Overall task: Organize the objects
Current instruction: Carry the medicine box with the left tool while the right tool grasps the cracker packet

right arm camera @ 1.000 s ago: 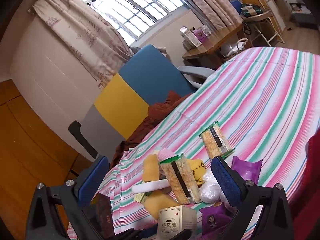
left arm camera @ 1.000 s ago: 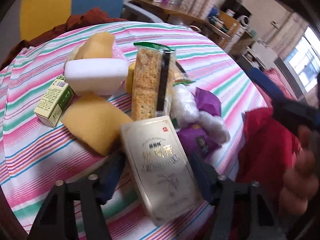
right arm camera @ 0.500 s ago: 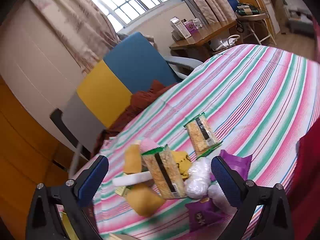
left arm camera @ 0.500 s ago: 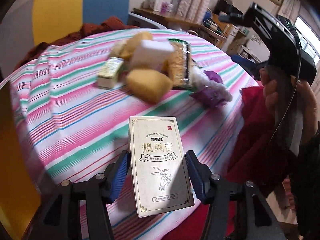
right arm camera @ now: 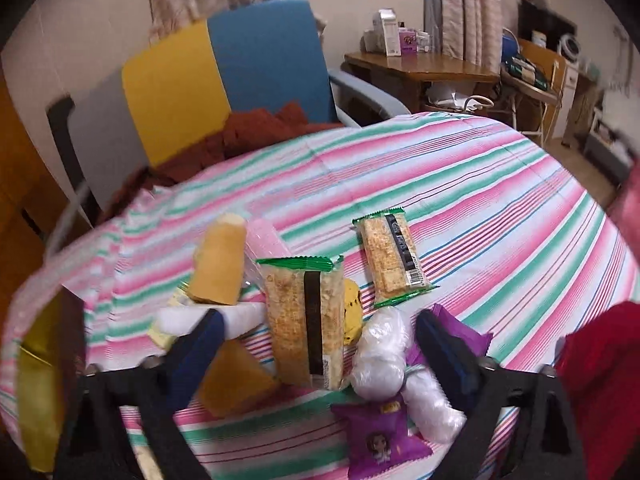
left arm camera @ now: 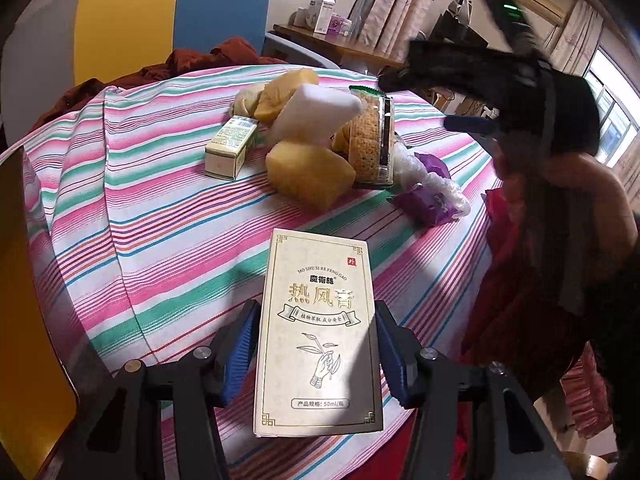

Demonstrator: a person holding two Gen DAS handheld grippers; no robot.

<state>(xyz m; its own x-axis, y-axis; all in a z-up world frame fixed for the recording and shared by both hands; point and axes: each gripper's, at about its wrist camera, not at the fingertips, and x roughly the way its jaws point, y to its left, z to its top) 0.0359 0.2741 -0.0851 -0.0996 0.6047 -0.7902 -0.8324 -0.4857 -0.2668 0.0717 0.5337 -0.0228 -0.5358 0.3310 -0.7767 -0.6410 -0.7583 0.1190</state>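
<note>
A tall cream box (left arm camera: 318, 332) with gold print is clamped between the blue fingers of my left gripper (left arm camera: 318, 346), over the near edge of the striped table (left arm camera: 160, 240). Beyond it lies a pile: a small green carton (left arm camera: 231, 148), a yellow sponge (left arm camera: 310, 174), a white foam block (left arm camera: 316, 114) and a cracker packet (left arm camera: 370, 140). My right gripper (right arm camera: 320, 344) is open just above that pile, its fingers either side of a cracker packet (right arm camera: 306, 320). A second cracker packet (right arm camera: 394, 260), a purple packet (right arm camera: 378, 440) and clear-wrapped lumps (right arm camera: 384, 352) lie nearby.
A blue and yellow chair (right arm camera: 224, 68) with a rust-red cloth (right arm camera: 256, 128) stands behind the table. A yellow-brown box (right arm camera: 44, 380) sits at the table's left edge. Red fabric (right arm camera: 600, 380) hangs at the right. A wooden desk (right arm camera: 416, 72) is at the back.
My left gripper has pulled back from the pile toward the near table edge, the cream box still in it. My right gripper has come down closer to the pile.
</note>
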